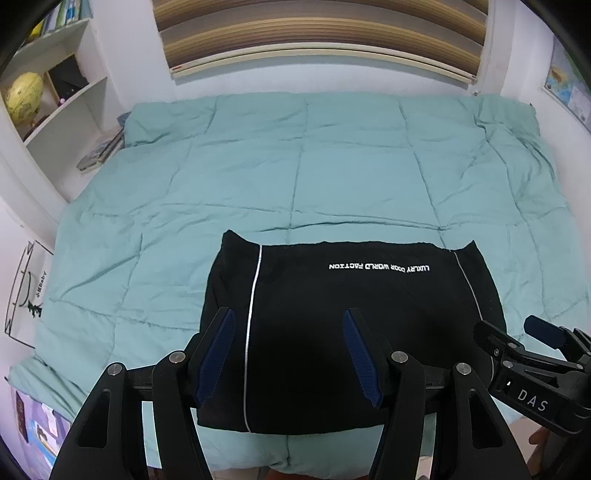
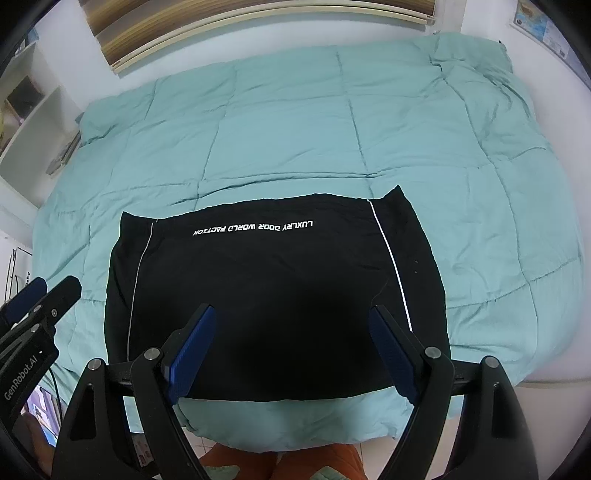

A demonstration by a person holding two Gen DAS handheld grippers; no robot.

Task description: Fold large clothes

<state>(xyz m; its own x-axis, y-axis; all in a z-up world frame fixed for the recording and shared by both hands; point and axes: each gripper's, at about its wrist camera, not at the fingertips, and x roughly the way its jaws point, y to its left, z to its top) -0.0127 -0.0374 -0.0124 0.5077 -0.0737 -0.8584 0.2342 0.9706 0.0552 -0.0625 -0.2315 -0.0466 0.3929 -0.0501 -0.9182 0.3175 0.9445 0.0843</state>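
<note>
A black garment [image 1: 332, 314] with thin white piping and white lettering lies folded into a flat rectangle at the near edge of the bed. The right wrist view shows the same black garment [image 2: 273, 280]. My left gripper [image 1: 288, 317] hovers over its near left part, jaws open, nothing between the blue pads. My right gripper [image 2: 293, 314] hangs above its near middle, jaws wide open and empty. The right gripper [image 1: 517, 332] also shows at the lower right of the left wrist view, and the left gripper [image 2: 55, 288] at the lower left of the right wrist view.
A teal quilted duvet [image 1: 295, 166] covers the whole bed. White shelves with a yellow globe [image 1: 26, 92] stand at the left, books [image 1: 99, 151] lie beside the bed. A striped blind [image 1: 317, 33] hangs at the far wall. Orange trouser legs [image 2: 340, 461] stand at the bed's near edge.
</note>
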